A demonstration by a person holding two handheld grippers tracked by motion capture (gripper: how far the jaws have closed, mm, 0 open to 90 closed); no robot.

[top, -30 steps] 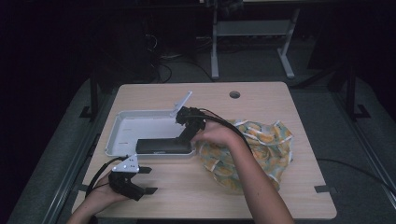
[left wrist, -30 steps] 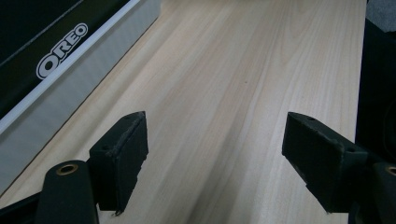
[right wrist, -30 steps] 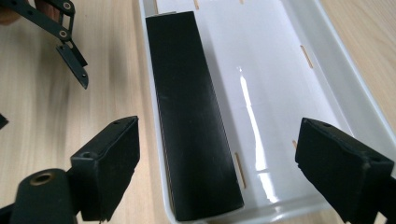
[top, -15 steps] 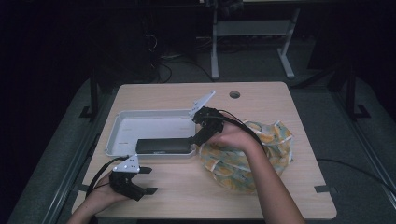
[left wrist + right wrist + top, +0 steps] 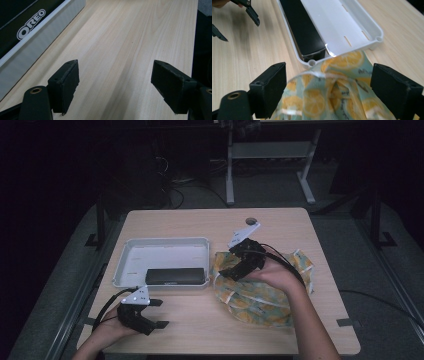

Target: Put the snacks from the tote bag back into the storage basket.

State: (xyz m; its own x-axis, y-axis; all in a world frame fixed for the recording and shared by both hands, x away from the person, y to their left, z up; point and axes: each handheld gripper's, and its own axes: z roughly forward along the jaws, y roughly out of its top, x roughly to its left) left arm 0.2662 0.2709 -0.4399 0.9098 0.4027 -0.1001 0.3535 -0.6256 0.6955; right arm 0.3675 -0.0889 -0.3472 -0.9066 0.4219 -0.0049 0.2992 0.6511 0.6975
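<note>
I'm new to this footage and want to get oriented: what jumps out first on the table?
The lemon-print bag draws the eye, crumpled on the table's right half, with the right claw open just above its left edge. Beside it sits a white tray holding a black Oreo box along its near wall. The left claw rests open on bare wood near the front edge.

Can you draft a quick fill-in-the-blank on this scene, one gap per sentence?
1. The black box in the white tray bears the brand name ____.
2. The bag beside the tray is printed with slices of ____.
3. The right tool hangs over the bag with its jaws ____.
4. The left tool is over bare ____.

Missing words: Oreo; lemon; open; table
</note>
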